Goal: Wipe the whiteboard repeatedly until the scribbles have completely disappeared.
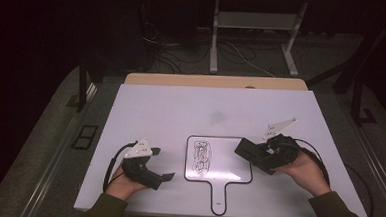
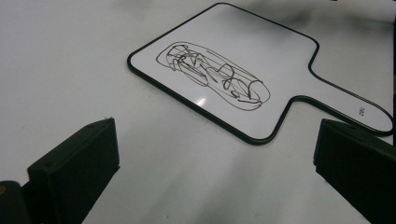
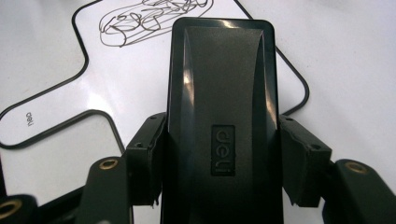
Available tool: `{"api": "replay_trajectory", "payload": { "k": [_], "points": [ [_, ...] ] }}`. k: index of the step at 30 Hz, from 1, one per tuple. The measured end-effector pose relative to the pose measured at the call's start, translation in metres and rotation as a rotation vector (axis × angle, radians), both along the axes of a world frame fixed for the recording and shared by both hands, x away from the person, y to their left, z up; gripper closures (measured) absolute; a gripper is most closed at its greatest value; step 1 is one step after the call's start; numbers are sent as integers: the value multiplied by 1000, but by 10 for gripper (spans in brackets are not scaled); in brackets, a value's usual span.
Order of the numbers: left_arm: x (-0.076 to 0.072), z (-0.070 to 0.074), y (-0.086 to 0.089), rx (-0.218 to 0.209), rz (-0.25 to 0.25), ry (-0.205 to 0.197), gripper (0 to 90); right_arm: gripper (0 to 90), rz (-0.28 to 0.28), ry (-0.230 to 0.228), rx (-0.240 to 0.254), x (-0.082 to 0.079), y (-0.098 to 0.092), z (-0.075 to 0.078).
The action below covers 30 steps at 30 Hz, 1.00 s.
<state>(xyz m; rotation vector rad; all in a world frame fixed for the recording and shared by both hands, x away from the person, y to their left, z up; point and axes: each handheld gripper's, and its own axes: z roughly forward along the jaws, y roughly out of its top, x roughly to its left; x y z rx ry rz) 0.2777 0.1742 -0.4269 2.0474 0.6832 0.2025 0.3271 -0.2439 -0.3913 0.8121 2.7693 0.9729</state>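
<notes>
Eraser [image 3: 223, 126]: black block sitting clamped between the right gripper's jaws, filling the centre of the right gripper view, hanging over the board's right edge
Whiteboard [image 1: 218, 160]: small handled board lying flat at lower centre of the high view, handle pointing toward the bottom edge
Scribble [image 2: 212, 77]: dark tangle of pen lines sitting on the board's left half in the high view
Right gripper [image 1: 251, 152]: pressing both jaws against the eraser's sides
Left gripper [image 1: 165, 176]: resting left of the board, jaws standing wide apart, holding nothing
Table [image 1: 181, 108]: white surface lying bare around the board, nothing blocking the eraser
Writing: "deli" showing on the eraser and, tiny, on the board's handle
</notes>
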Motion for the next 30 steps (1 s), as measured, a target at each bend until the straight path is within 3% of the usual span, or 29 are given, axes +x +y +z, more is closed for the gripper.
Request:
{"api": "replay_trajectory", "payload": {
  "k": [20, 30],
  "points": [
    [-3, 1, -4, -4, -10, -3, 0, 386, 54, -7, 9, 19, 45, 3],
    [-3, 1, -3, -4, -7, -11, 0, 386, 88, -14, -17, 33, 75, -1]
  ]
}}
